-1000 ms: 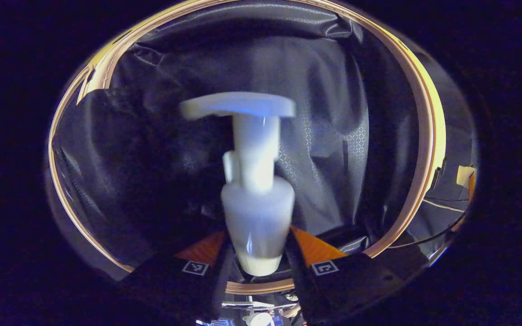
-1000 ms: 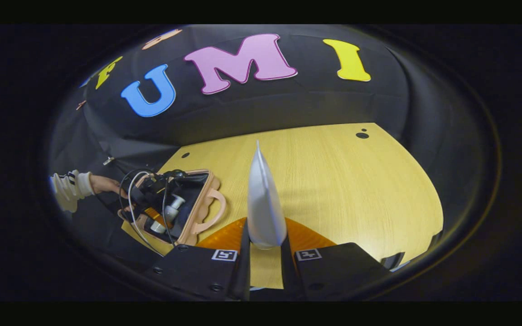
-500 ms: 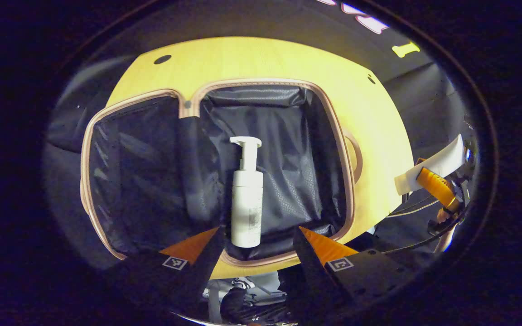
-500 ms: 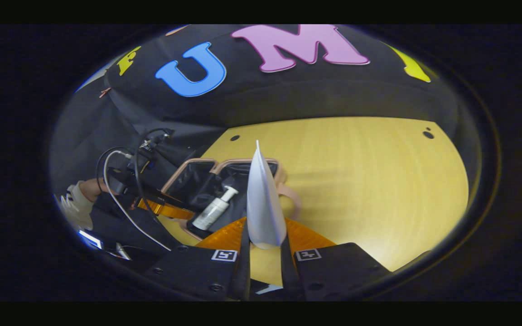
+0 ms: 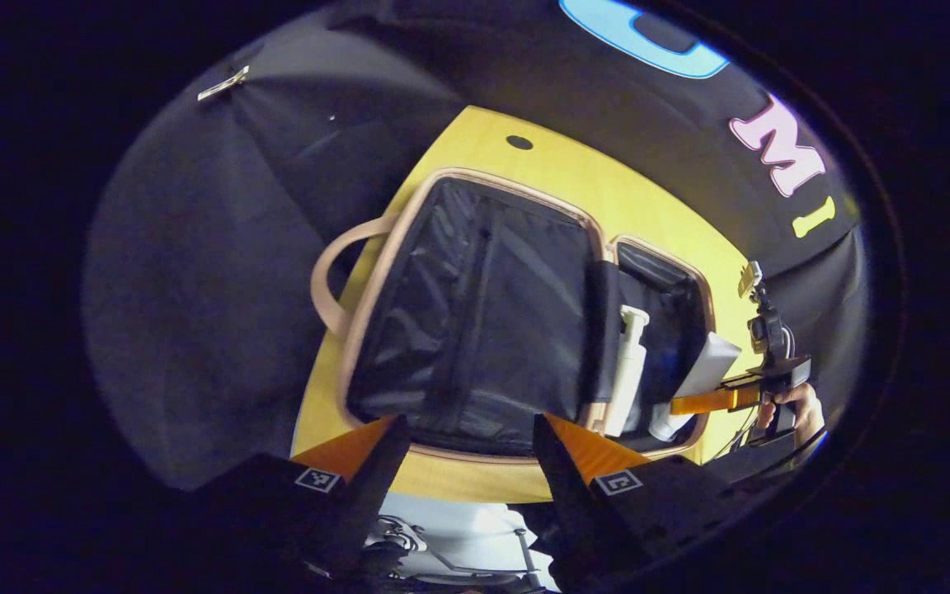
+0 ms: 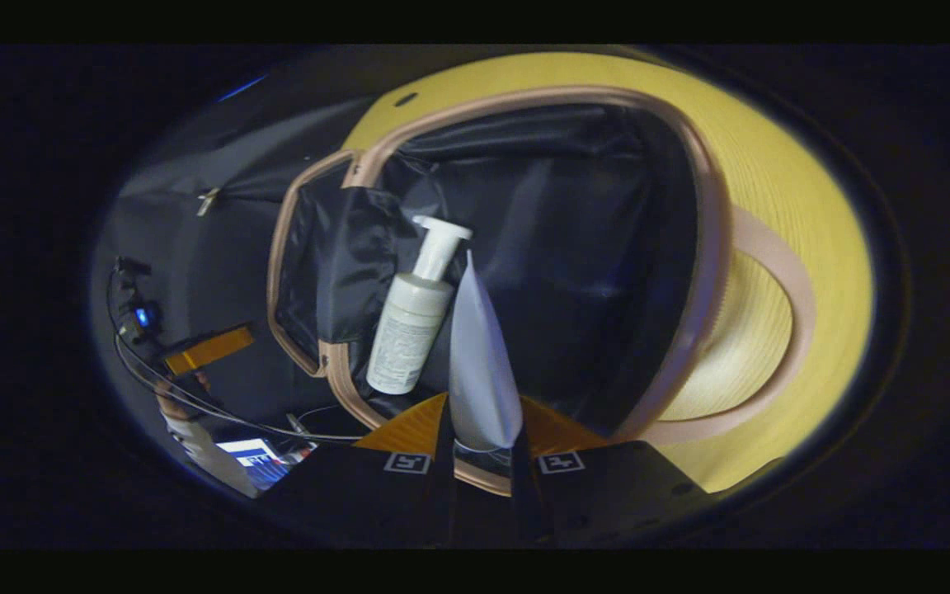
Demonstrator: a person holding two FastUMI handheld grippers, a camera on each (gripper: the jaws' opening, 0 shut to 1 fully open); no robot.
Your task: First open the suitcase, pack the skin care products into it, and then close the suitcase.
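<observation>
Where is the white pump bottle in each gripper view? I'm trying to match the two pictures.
Left gripper view: the pump bottle lies right of centre, in the far half of the open suitcase, beside the hinge divider.
Right gripper view: the pump bottle lies left of centre, just left of the tube that the right gripper grips.
Shared landmark: the suitcase's pink rim, on the wooden table.

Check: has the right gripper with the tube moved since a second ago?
Yes. The right gripper, shut on the tube, went from over bare table to over the open suitcase, beside the pump bottle lying inside.
</observation>
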